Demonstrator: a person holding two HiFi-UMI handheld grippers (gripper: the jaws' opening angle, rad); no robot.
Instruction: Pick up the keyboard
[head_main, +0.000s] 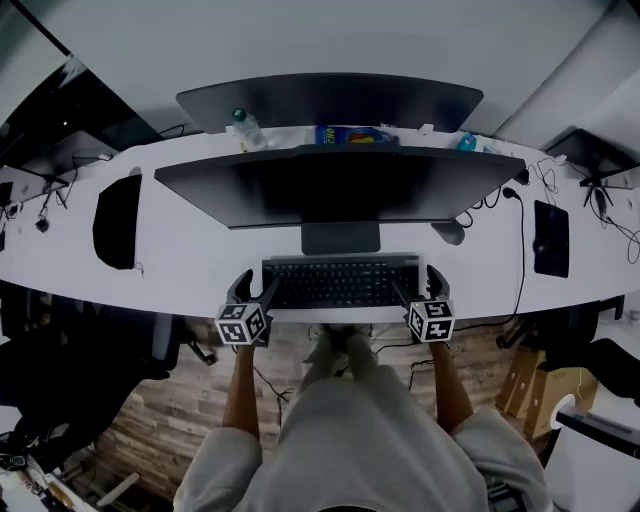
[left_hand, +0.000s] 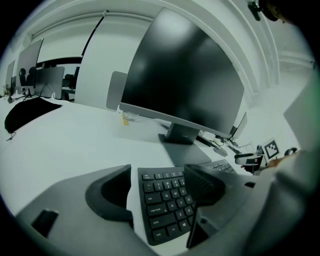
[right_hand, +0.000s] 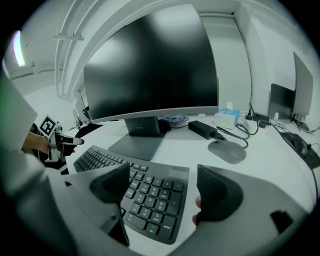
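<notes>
White curved surface (head_main: 200, 255) under a dark monitor (head_main: 330, 185), keyboard (head_main: 340, 283) flat at the front edge, just before the monitor stand (head_main: 340, 238). Wide open, left claw (head_main: 255, 292) and right claw (head_main: 418, 290), one astride each end — nothing gripped yet. Looks like the grasp stage; next, probably closing both evenly, then lifting level.

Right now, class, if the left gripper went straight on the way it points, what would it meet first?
The flat black keyboard: its left end lies between the left gripper's open jaws. Beyond, probably the grey monitor stand.
</notes>
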